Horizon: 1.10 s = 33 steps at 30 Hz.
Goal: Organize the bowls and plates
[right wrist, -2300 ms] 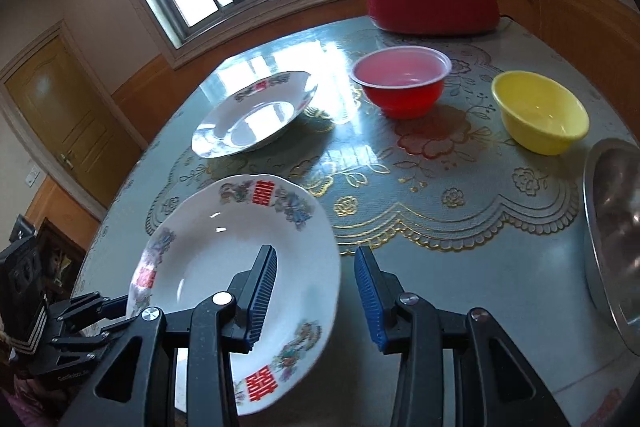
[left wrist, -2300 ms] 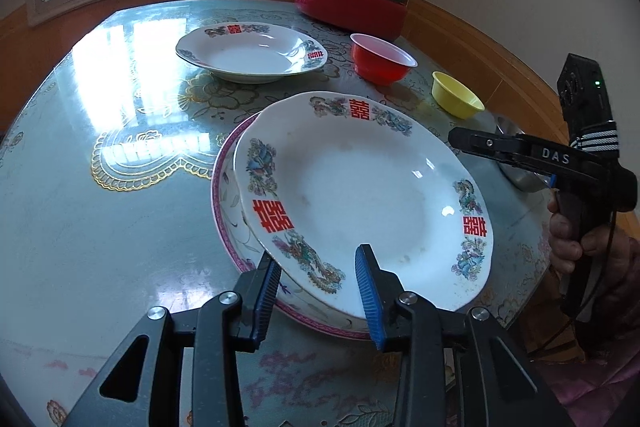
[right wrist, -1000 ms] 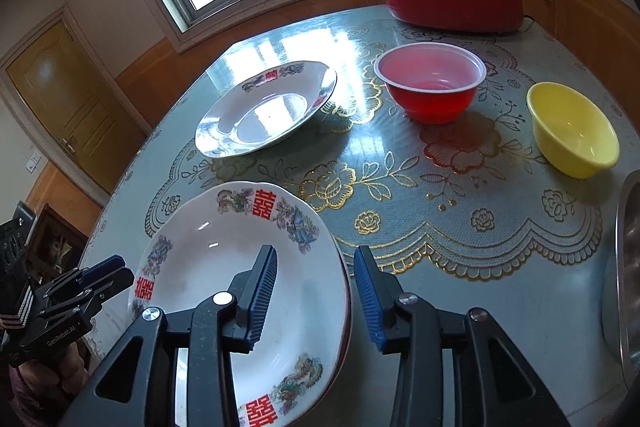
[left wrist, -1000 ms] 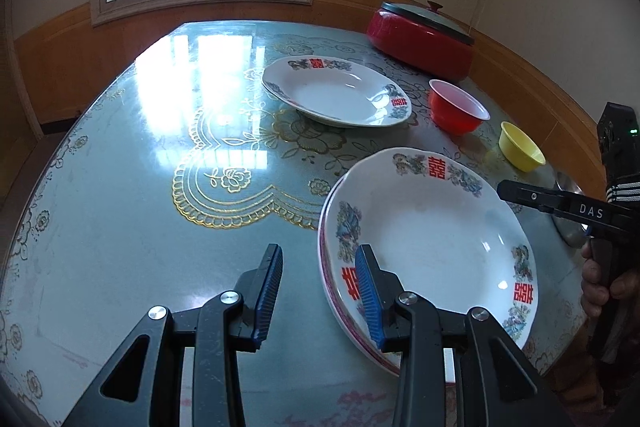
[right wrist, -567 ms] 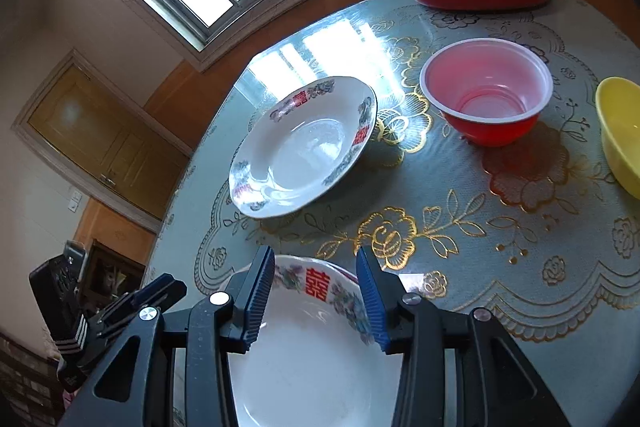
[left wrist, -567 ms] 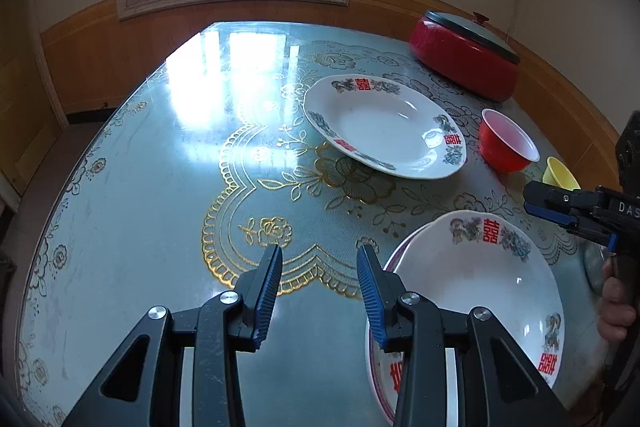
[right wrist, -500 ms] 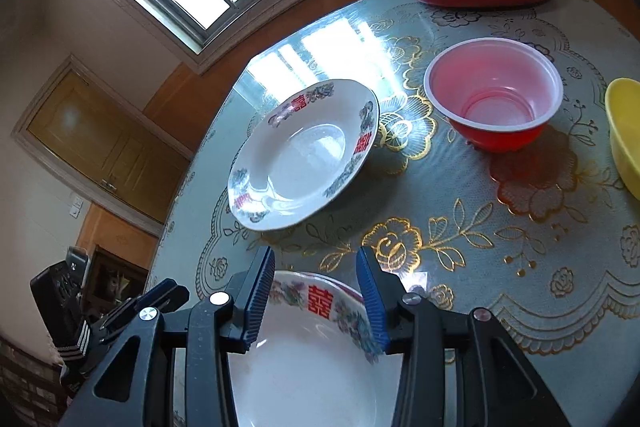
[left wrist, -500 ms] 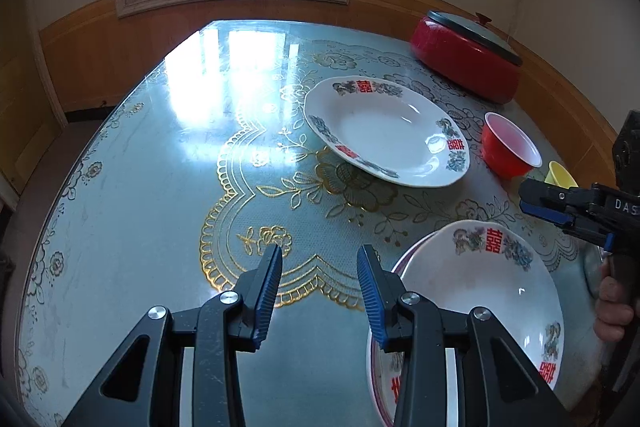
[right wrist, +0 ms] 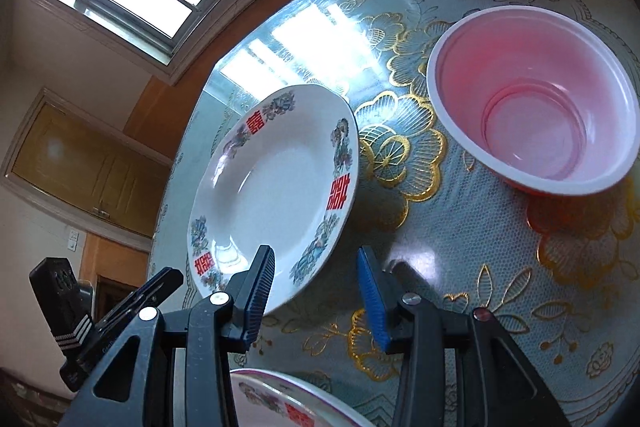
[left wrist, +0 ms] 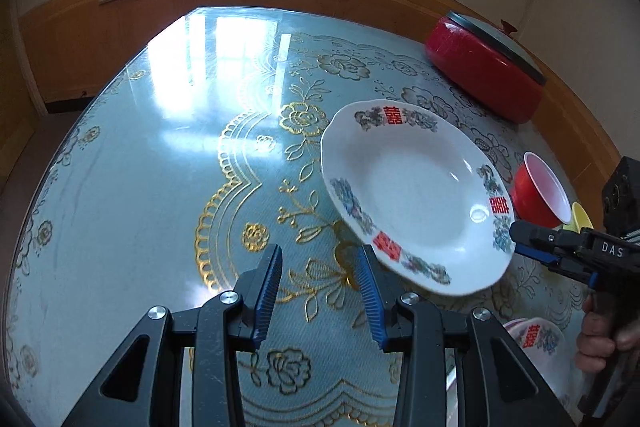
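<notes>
While resting flat on the worktop beside the red bowl, lies ungripped: white floral plate. Spread wide and empty: left tool, right tool.

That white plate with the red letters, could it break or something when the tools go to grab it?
Maybe. The white plate lies flat on the glossy table, so the open right tool must pinch only its thin rim; it could slip and drop. The red bowl sits close by and might get bumped. The left tool is open too, holding nothing.
</notes>
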### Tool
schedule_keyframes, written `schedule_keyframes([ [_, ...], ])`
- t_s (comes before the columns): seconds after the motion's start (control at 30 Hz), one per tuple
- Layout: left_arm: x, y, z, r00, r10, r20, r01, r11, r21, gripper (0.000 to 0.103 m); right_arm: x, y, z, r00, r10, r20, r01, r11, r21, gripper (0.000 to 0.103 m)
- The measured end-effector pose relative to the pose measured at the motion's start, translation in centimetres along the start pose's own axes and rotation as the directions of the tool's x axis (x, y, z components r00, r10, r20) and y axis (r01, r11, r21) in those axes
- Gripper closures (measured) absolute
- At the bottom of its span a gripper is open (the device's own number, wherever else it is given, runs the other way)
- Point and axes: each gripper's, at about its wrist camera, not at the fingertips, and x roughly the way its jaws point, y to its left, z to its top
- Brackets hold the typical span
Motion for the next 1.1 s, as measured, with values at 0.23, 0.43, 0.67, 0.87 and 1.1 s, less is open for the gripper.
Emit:
schedule_keyframes([
  [0.23,2.9,1.0,3.9,0.999,-0.039,0.013,0.038,0.999,0.003,0.072,2.1,0.1,1.5,1.0,-0.008,-0.019,0.007,1.0,-0.02,0.061],
  [0.43,4.9,1.9,6.7,0.995,-0.099,0.03,0.099,0.995,-0.002,0.066,3.2,0.3,1.9,0.999,-0.03,-0.013,0.03,0.999,-0.037,0.064],
  [0.67,7.5,0.3,8.9,0.981,-0.194,0.012,0.194,0.981,0.029,0.066,3.3,0.6,2.3,0.999,-0.052,-0.006,0.052,0.997,-0.048,0.064],
  [0.87,11.0,-2.5,10.2,0.976,-0.209,-0.06,0.214,0.972,0.102,0.067,3.6,1.0,2.7,0.998,-0.057,-0.001,0.057,0.997,-0.054,0.064],
  [1.1,8.9,-2.4,7.5,0.977,-0.204,-0.06,0.21,0.968,0.133,0.073,3.4,1.5,2.1,0.995,-0.096,0.006,0.096,0.991,-0.094,0.067],
])
